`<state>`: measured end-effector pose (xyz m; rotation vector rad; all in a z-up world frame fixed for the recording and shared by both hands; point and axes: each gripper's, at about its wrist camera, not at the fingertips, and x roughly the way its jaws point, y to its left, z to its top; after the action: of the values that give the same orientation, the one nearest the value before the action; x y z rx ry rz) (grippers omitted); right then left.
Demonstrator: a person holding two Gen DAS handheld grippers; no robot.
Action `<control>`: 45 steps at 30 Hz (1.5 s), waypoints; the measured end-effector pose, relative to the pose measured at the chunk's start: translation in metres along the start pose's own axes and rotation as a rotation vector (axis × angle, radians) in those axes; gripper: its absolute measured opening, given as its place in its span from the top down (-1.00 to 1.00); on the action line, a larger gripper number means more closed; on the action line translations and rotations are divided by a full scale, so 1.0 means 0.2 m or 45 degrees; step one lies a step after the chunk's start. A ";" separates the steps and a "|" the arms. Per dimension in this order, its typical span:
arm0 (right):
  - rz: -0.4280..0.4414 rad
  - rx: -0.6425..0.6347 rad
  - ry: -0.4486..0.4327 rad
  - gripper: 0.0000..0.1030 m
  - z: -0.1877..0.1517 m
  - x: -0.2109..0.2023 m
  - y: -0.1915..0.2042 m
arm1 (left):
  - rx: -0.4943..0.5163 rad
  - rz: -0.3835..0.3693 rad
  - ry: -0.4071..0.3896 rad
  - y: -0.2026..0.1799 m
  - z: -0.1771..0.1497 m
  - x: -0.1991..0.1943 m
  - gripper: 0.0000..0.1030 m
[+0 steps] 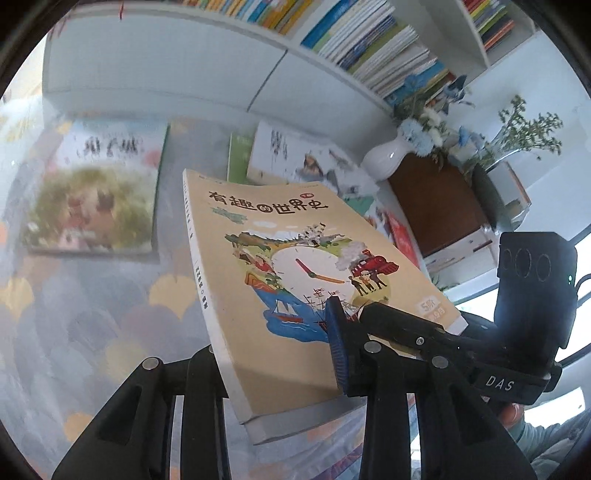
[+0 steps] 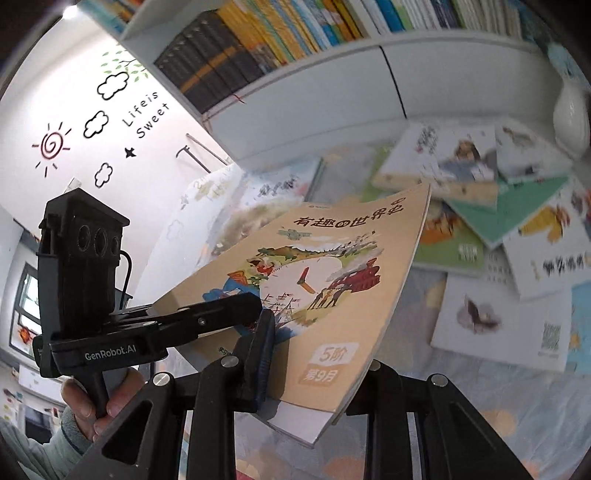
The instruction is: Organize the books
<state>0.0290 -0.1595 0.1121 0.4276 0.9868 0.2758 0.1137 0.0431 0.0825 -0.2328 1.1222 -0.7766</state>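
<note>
A tan book (image 1: pixel 295 266) with a clock picture on its cover is held tilted above the desk (image 1: pixel 110 314), clear of the surface. It is gripped at its near edge by the left claw (image 1: pixel 280 369) and at its lower corner by the right claw (image 2: pixel 306 373), each closed narrowly on it. Other books (image 2: pixel 498 325) are scattered flat on the desk, below a full bookshelf (image 2: pixel 295 33).

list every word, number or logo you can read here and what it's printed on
"有趣的世界史": title on the tan book both grippers hold.
"5阶" and "第9月": badge on that cover.
"Life is Sweet": wall decal.
"GenRobot.AI": left gripper's body.
"DAS": right gripper's body.
Spine text on the tan book, titles of the books on the table and shelf spines: too blurred or small.
</note>
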 end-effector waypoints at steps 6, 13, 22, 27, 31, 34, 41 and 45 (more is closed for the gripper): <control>0.038 -0.125 -0.046 0.48 0.21 0.07 0.15 | -0.038 0.030 -0.150 0.15 0.14 -0.15 0.40; 0.123 -0.176 0.011 0.48 0.48 0.47 0.30 | -0.103 0.150 -0.205 0.52 0.32 -0.18 0.39; 0.142 -0.101 0.110 0.47 0.68 0.94 0.30 | -0.233 0.166 -0.171 0.90 0.44 -0.03 0.39; 0.185 0.008 0.163 0.45 0.63 1.08 0.24 | -0.316 0.168 -0.149 1.00 0.38 0.02 0.31; 0.159 -0.003 0.207 0.29 0.57 1.15 0.28 | -0.389 0.211 -0.099 1.08 0.33 0.06 0.05; 0.140 0.046 0.307 0.06 0.53 1.23 0.27 | -0.416 0.281 -0.041 1.10 0.32 0.07 0.01; 0.082 -0.039 0.403 -0.15 0.43 1.17 0.28 | -0.309 0.484 -0.019 1.05 0.29 -0.05 0.00; 0.084 0.014 0.416 -0.16 0.31 1.04 0.18 | -0.296 0.532 -0.018 1.01 0.25 -0.12 0.00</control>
<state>0.1889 -0.0549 0.0045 0.4334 1.2956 0.4084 0.2406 0.1937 0.0134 -0.1886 1.1966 -0.2741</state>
